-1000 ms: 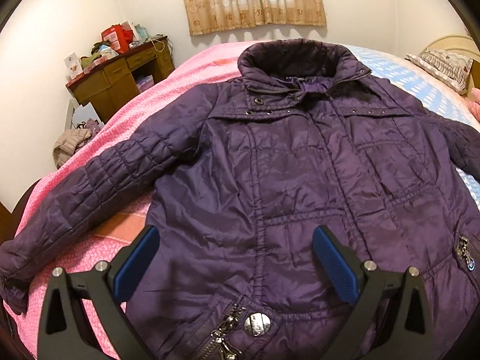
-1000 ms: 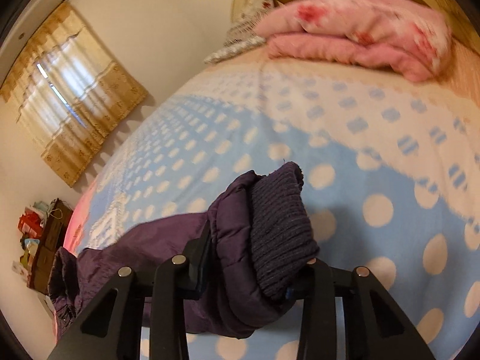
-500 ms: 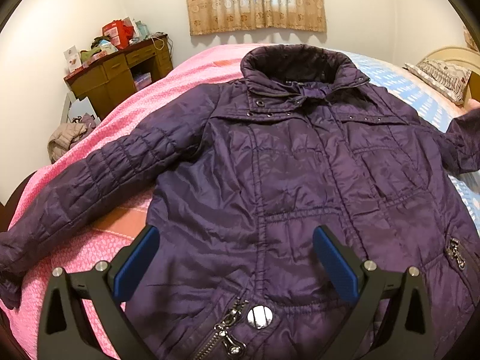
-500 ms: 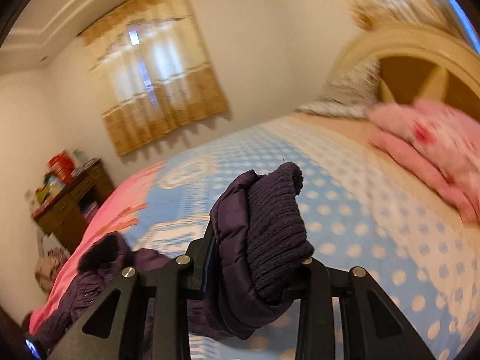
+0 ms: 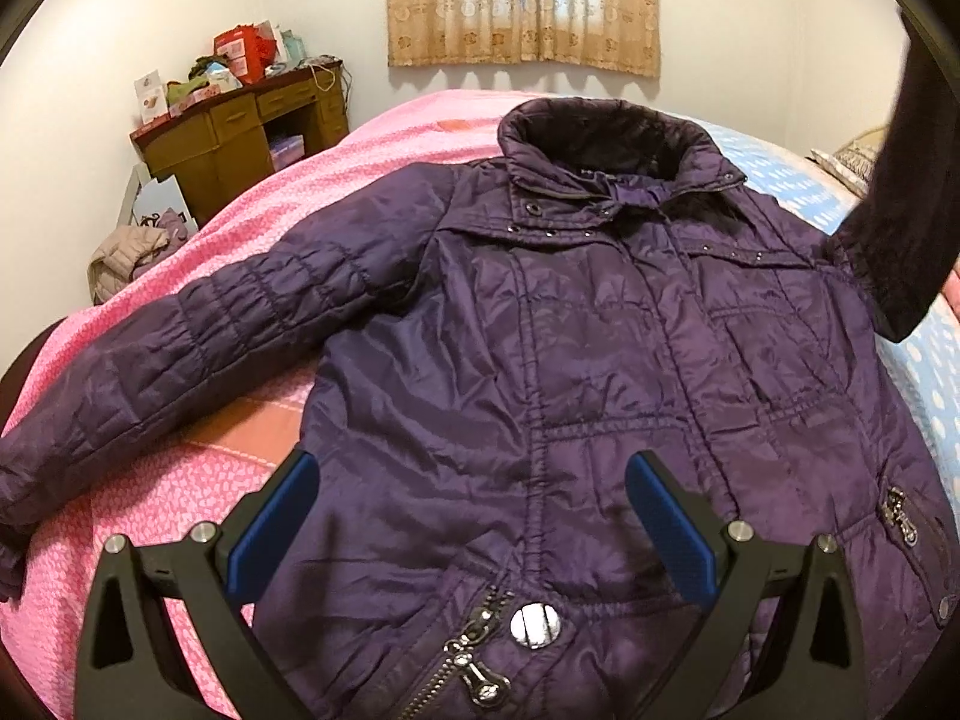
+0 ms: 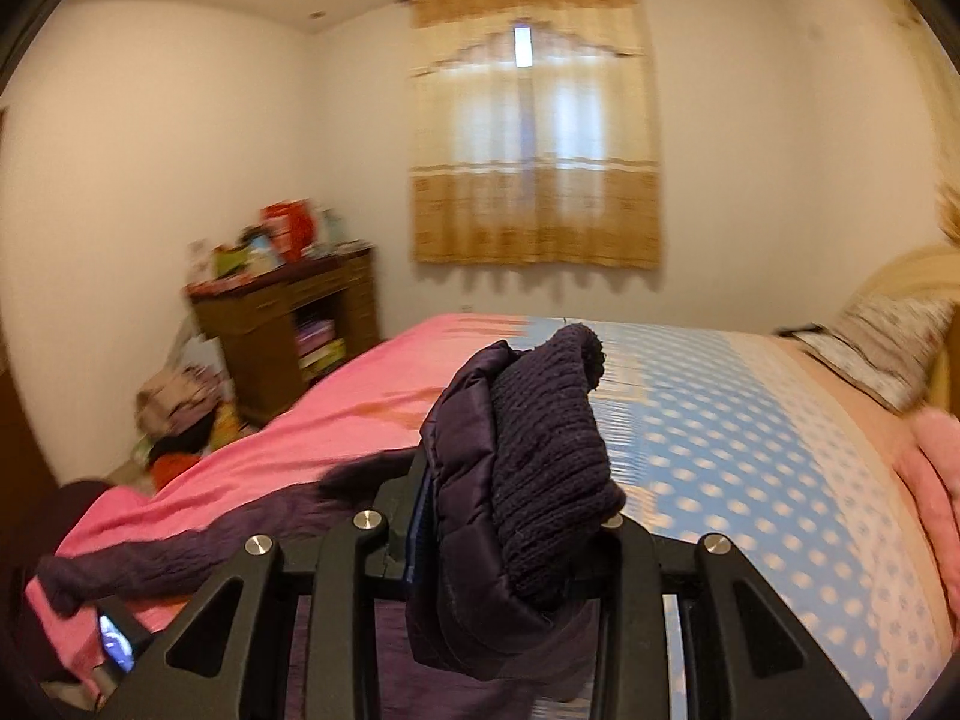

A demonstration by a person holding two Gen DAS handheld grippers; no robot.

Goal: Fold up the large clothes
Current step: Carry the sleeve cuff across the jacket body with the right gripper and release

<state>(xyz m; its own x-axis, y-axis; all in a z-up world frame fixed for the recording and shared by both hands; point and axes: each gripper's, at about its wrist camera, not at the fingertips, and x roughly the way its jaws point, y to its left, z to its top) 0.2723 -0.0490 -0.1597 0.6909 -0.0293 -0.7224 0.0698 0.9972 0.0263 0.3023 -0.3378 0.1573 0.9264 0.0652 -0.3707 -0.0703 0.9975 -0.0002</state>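
A dark purple quilted jacket (image 5: 576,360) lies face up on the bed, collar toward the window. Its left sleeve (image 5: 180,354) stretches out over the pink cover. My left gripper (image 5: 474,516) is open and empty, hovering over the jacket's lower front near the zipper. My right gripper (image 6: 510,516) is shut on the jacket's right sleeve end with its dark knit cuff (image 6: 546,438) and holds it lifted above the bed. That raised sleeve shows in the left wrist view (image 5: 906,228) at the right edge.
The bed has a pink cover (image 5: 198,480) on the left half and a blue dotted sheet (image 6: 750,450) on the right. A wooden desk (image 6: 282,324) with clutter stands by the far wall, clothes piled beside it. Pillows (image 6: 882,348) lie at the headboard.
My right gripper has swung round from facing the headboard to facing the window, carrying the sleeve cuff up and inward over the jacket. The left gripper stayed open, shifting slightly.
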